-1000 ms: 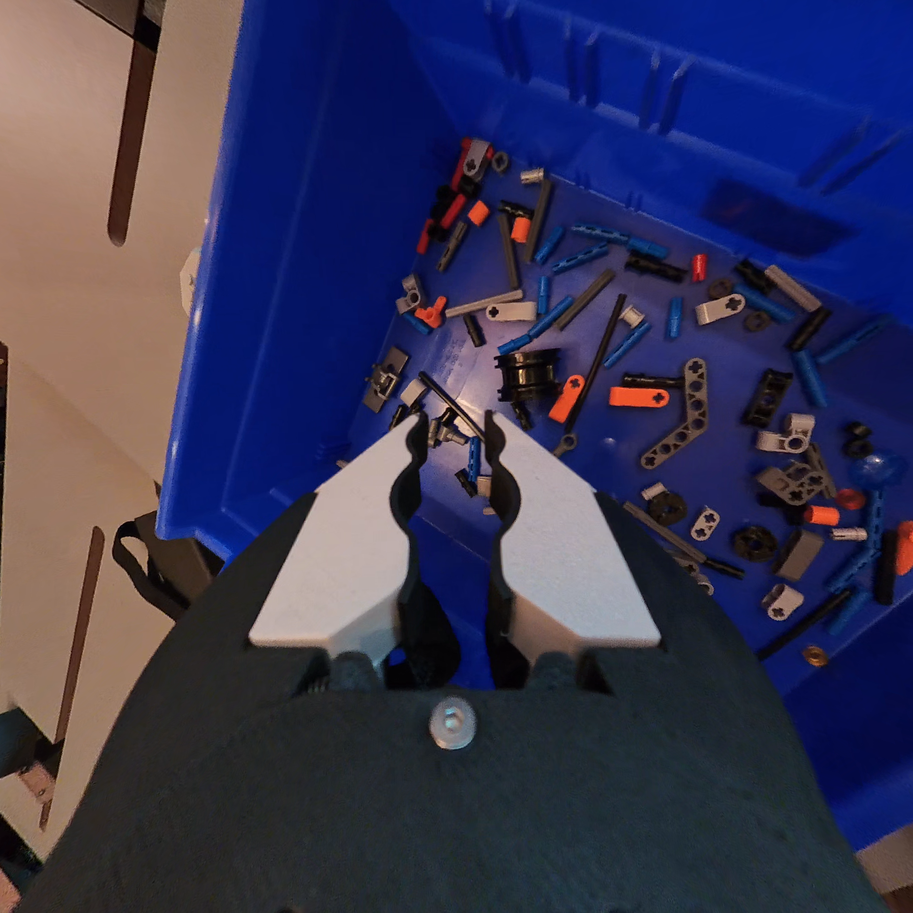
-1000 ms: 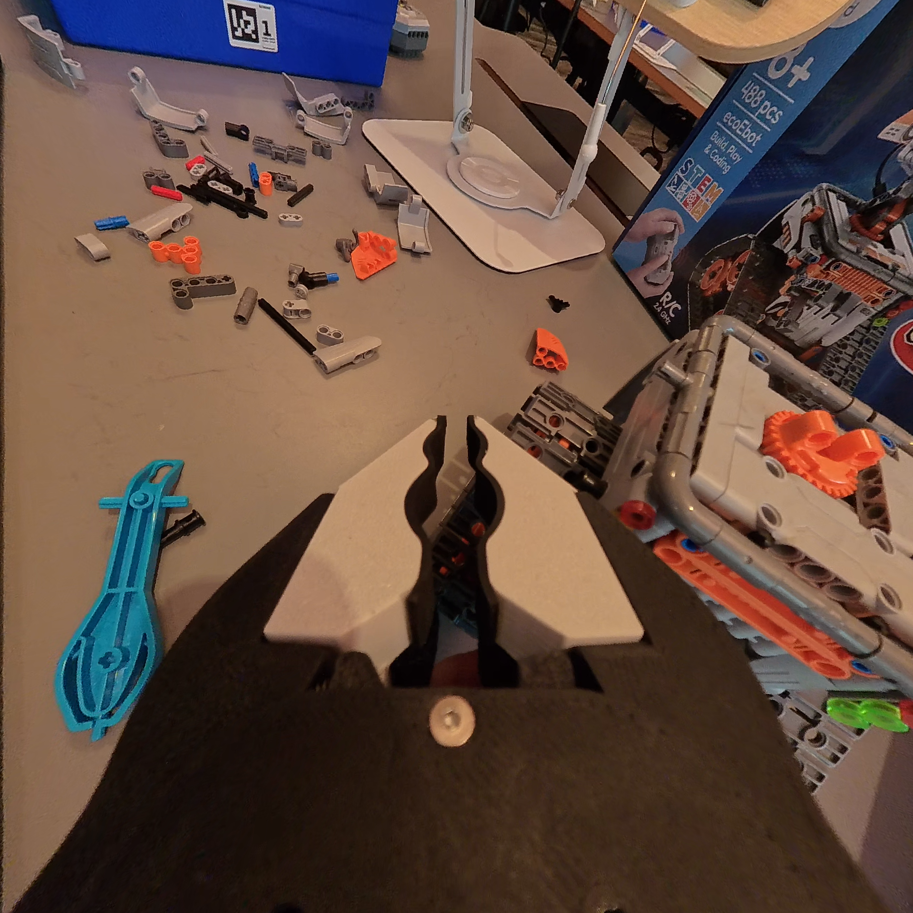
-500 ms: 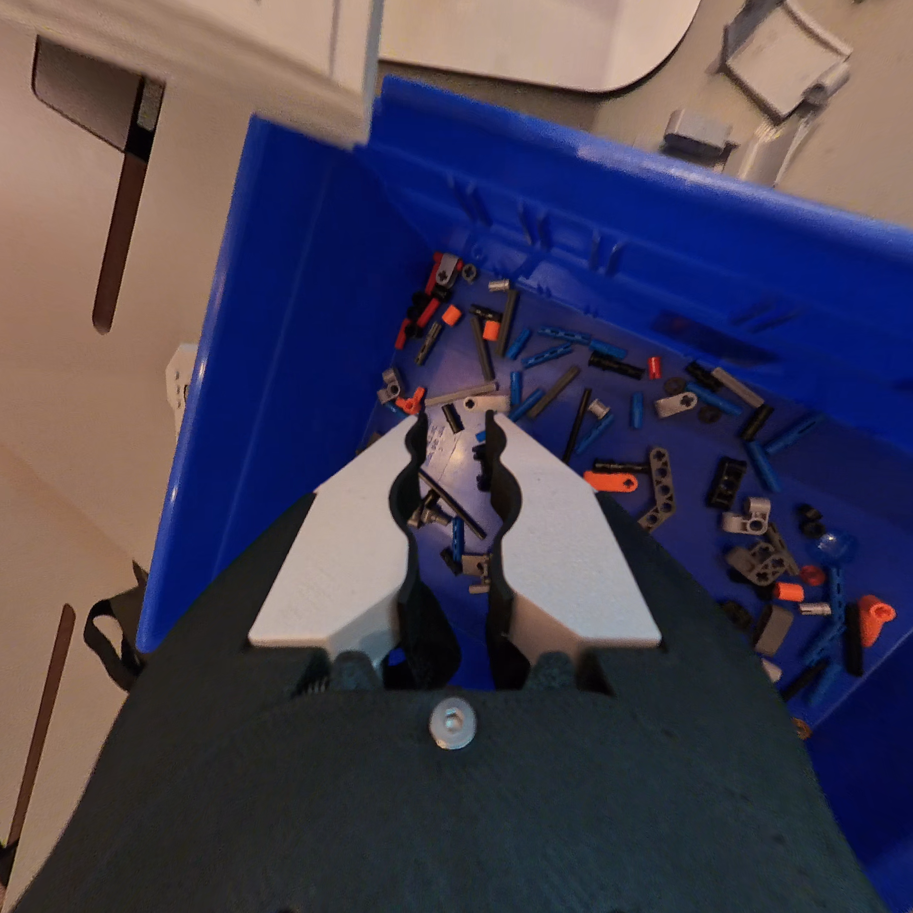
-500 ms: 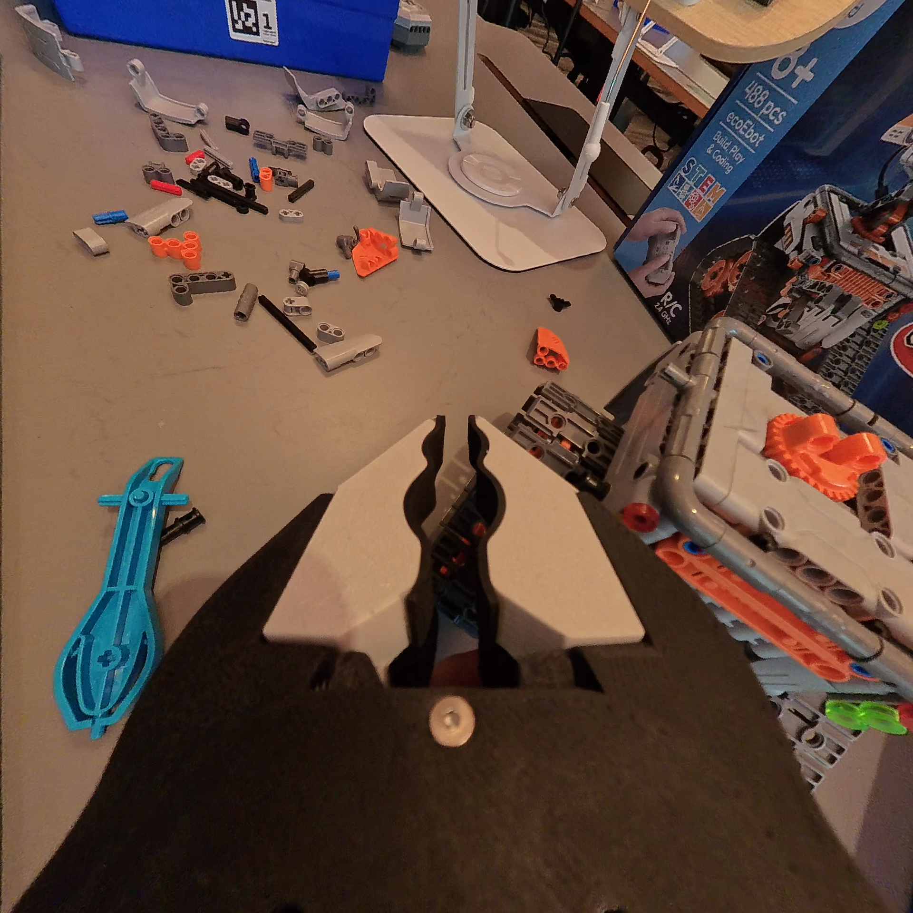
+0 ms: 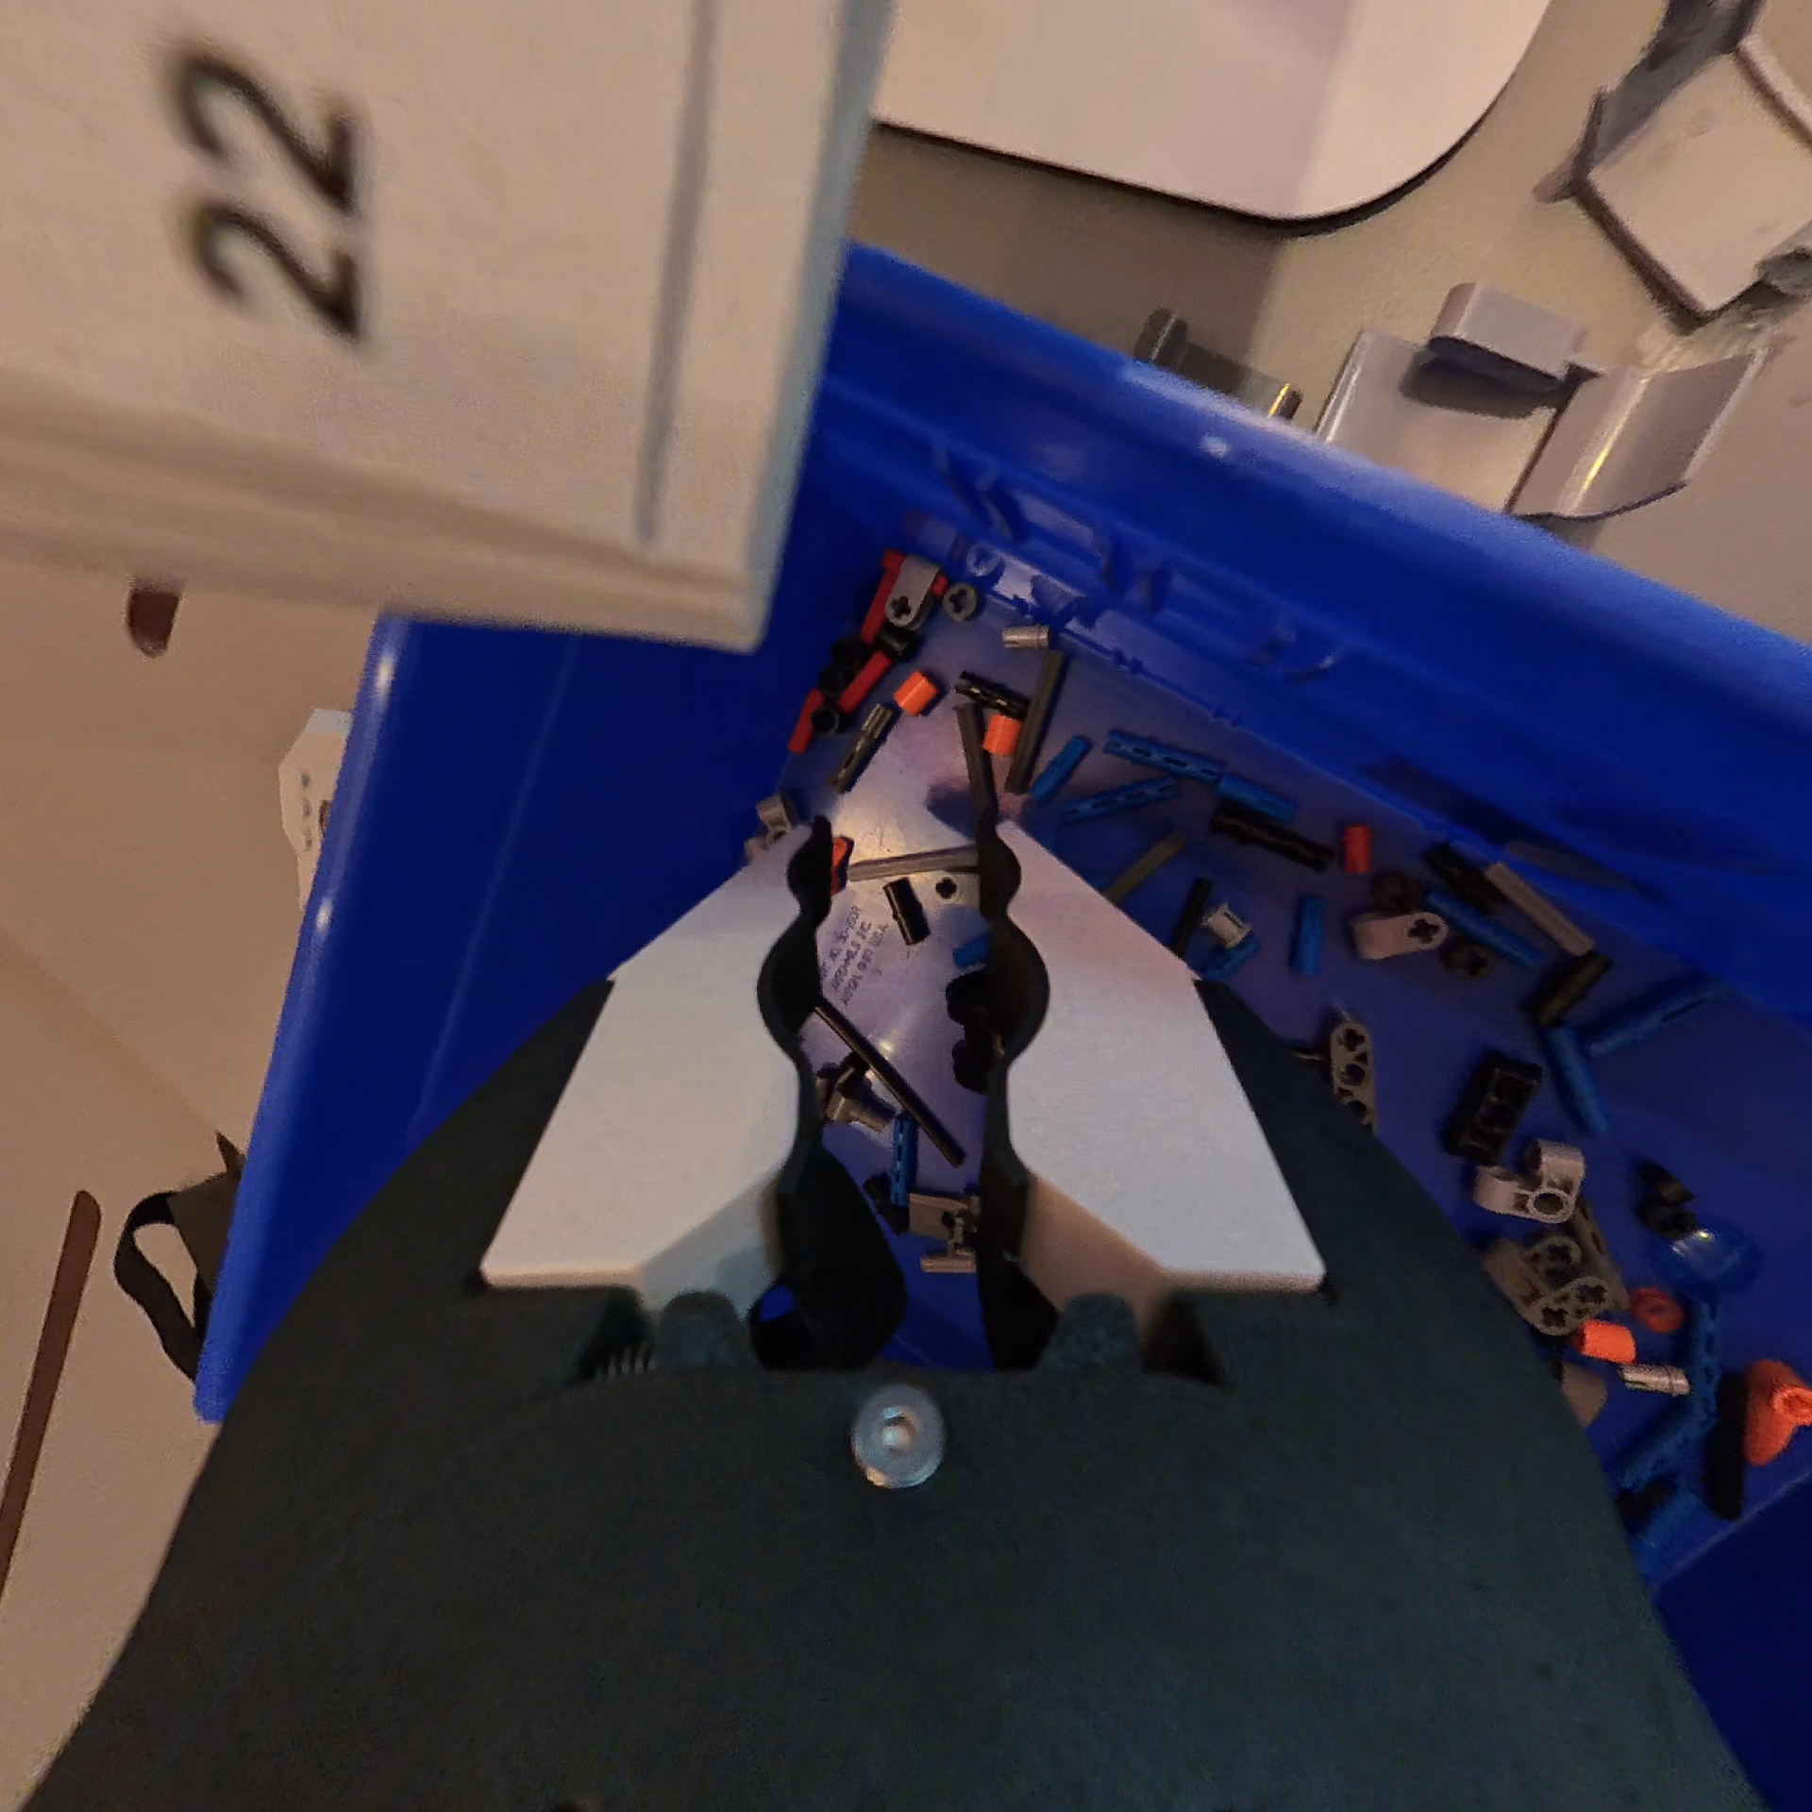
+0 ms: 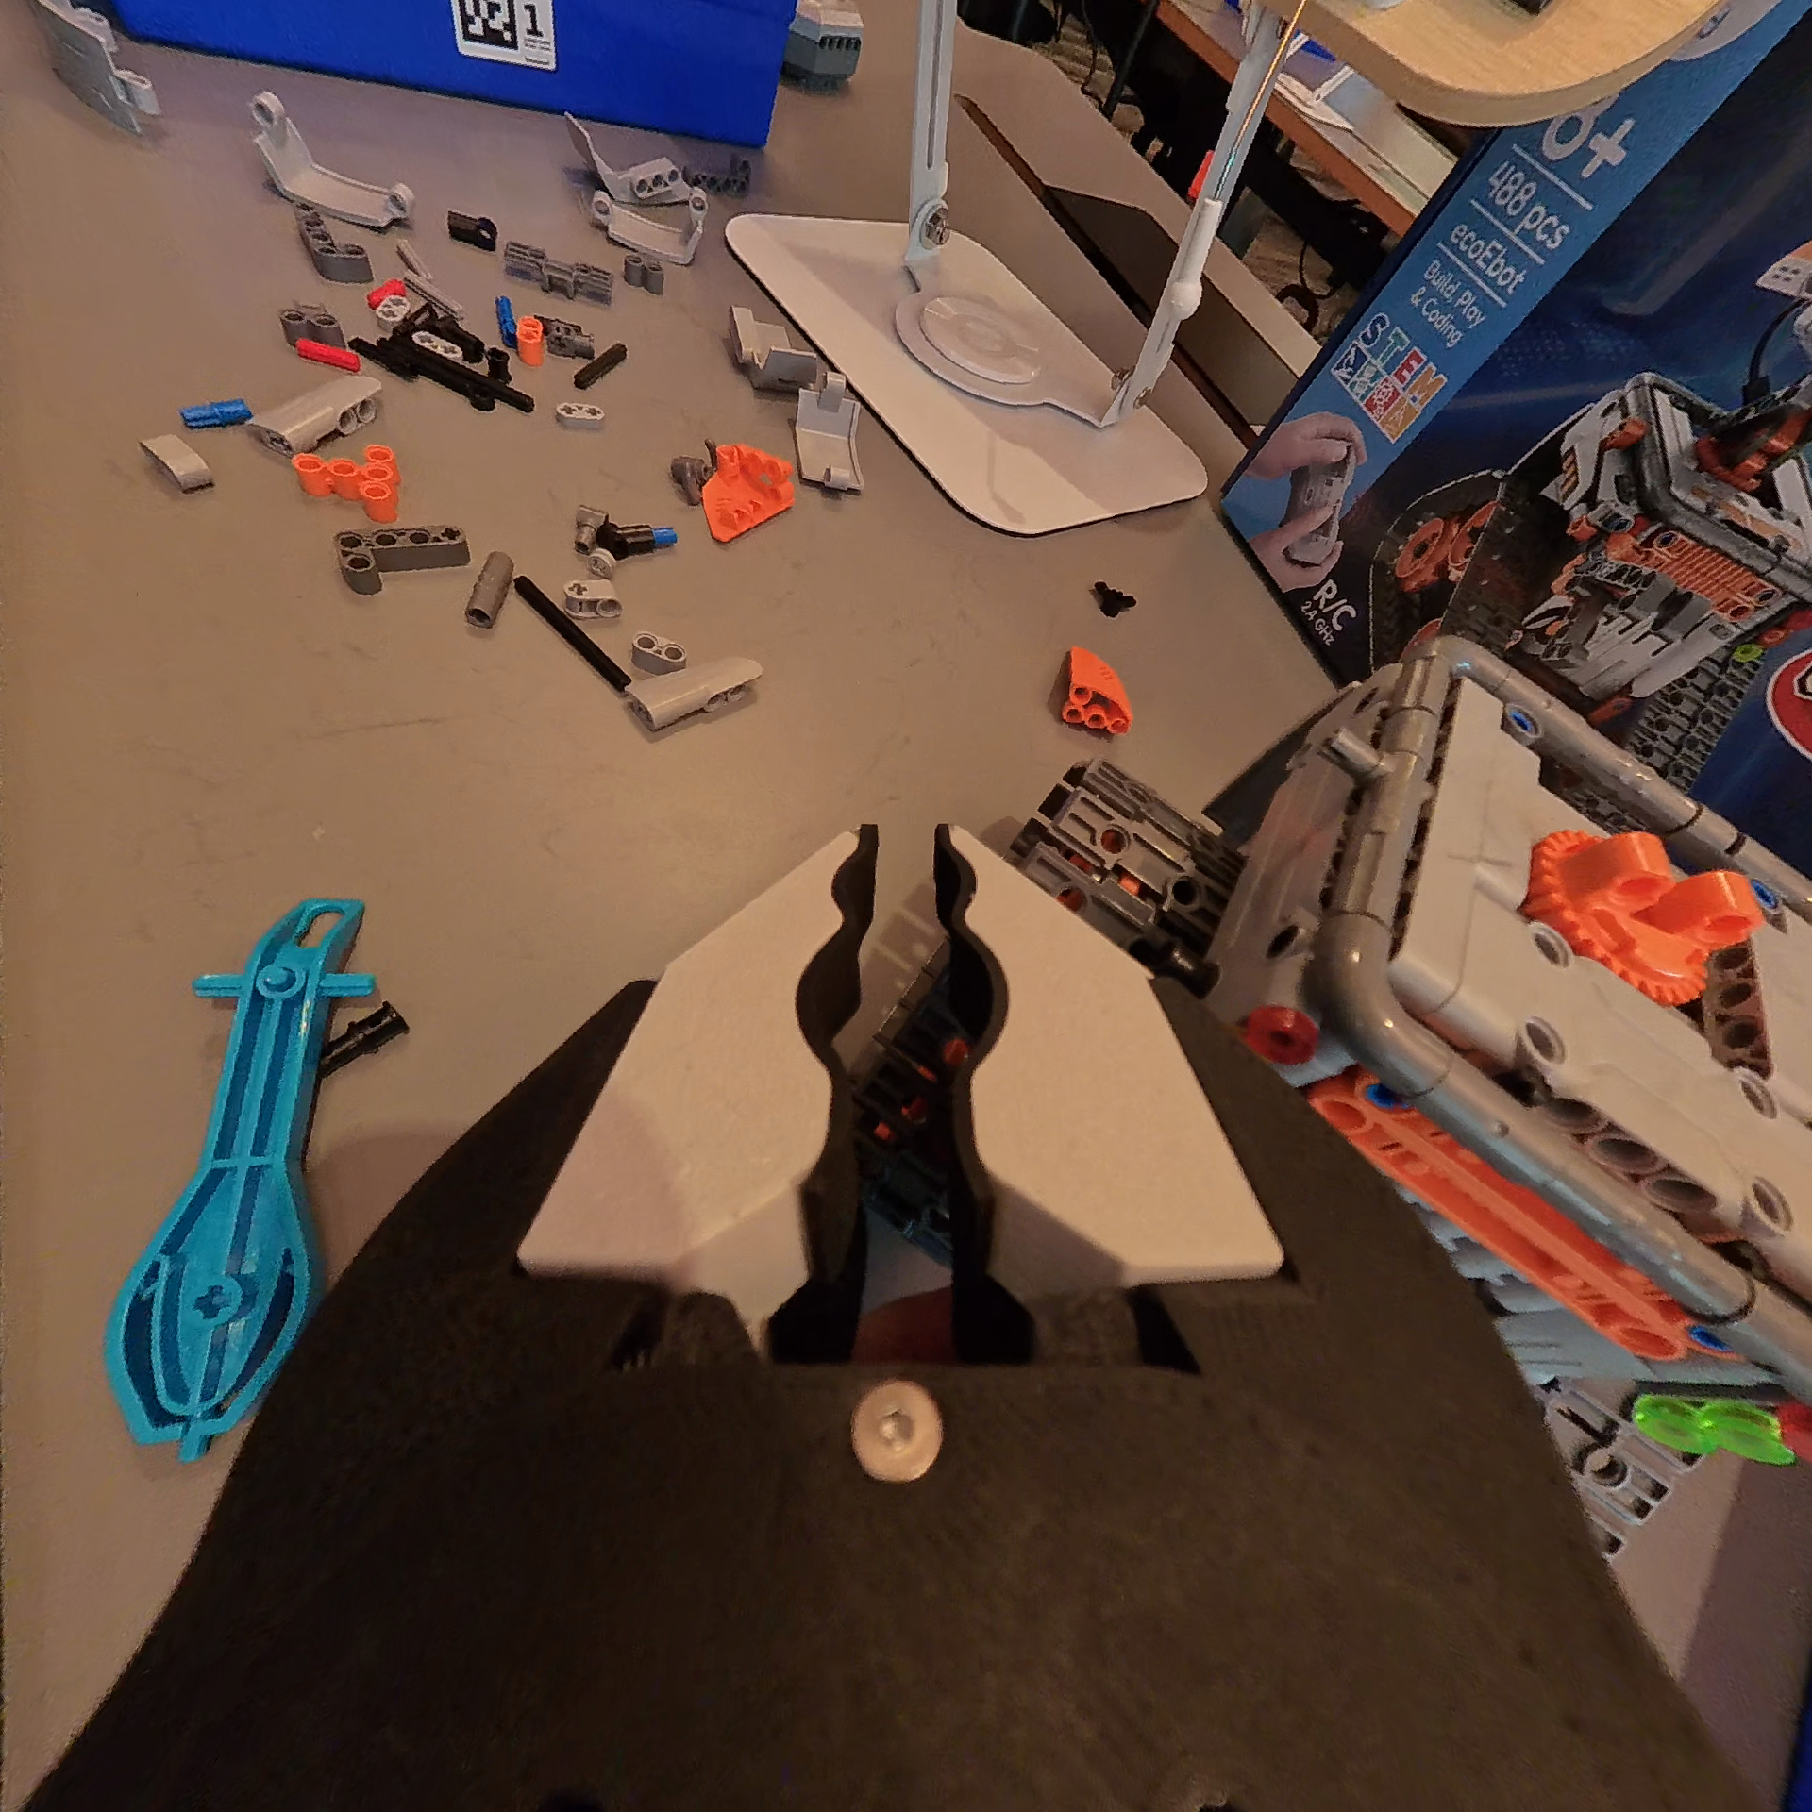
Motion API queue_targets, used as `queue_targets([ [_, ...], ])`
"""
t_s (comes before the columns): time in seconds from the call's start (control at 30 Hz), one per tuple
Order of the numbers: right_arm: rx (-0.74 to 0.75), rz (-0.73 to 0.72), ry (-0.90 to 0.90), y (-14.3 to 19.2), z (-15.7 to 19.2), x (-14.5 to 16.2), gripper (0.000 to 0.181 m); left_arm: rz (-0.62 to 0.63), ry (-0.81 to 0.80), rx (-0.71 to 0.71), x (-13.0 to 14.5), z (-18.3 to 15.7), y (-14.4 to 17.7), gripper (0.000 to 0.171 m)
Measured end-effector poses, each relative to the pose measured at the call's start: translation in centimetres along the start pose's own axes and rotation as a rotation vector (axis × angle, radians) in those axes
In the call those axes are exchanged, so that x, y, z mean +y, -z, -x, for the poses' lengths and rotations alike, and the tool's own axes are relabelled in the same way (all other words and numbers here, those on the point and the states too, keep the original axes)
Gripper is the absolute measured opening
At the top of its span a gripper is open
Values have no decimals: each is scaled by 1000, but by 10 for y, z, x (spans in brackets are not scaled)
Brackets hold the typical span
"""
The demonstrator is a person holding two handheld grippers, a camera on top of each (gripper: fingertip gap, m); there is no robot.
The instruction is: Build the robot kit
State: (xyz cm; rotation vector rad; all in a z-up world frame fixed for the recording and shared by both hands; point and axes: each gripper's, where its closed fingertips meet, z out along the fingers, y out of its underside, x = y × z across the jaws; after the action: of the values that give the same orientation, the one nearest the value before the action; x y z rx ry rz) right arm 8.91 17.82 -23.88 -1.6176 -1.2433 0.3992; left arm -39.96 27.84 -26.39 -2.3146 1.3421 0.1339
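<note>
Left hand-held gripper (image 5: pixel 897 853): fingers apart with a clear gap and nothing between them. It hangs above the blue bin (image 5: pixel 490 882), aimed at the bin floor.
Left, in the gap: a thin black axle (image 5: pixel 882 1079) crossing a small grey connector (image 5: pixel 848 1093), both lying loose on the bin floor and untouched.
Left, what changed: the view has pulled up and back from the bin over the last second. The parts look smaller, the far rim is now in frame, and the finger gap is the same. The frame is motion-blurred.
Left, newly in view: a white numbered panel (image 5: pixel 441 294) at top left overlapping the bin corner, and grey curved shell pieces (image 5: pixel 1618 431) on the table just past the far rim.
Bin contents: small blue, black, orange and grey pins, axles and beams, densest along the far and right side.
Right hand-held gripper (image 6: pixel 902 833): fingers nearly together with a narrow slot. Black tread (image 6: pixel 1118 863) shows through the slot; can't tell whether it is pinched or just behind.
Right, what changed: nothing, pose and scene match the previous second.
Right, surroundings: the tracked grey-and-orange model (image 6: pixel 1471 981) is just to the right. A teal separator tool (image 6: pixel 235 1177) is to the left on the table (image 6: pixel 294 784), and an orange wedge piece (image 6: pixel 1093 691) is ahead.
Farther out: loose parts scattered beyond, a white stand base (image 6: pixel 961 392), and the kit box (image 6: pixel 1520 343) behind the model.
</note>
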Motion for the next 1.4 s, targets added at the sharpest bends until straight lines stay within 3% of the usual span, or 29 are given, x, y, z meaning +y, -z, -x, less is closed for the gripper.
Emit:
queue_targets([
  [0.5,-13,-29,18,4,4,-8,12,82,59,45,9,-4,-16,38],
  [0.83,-18,-42,28,7,6,-11,12,196,80,66,34,-8,-9,34],
  [0.97,-19,-47,30,8,6,-12,12,240,78,-27,46,9,1,32],
  [1.13,-22,-40,33,6,7,-11,12,125,64,-77,23,16,14,31],
  [1.4,-15,-55,41,8,7,-16,12,42,-12,-37,1,-3,17,30],
])
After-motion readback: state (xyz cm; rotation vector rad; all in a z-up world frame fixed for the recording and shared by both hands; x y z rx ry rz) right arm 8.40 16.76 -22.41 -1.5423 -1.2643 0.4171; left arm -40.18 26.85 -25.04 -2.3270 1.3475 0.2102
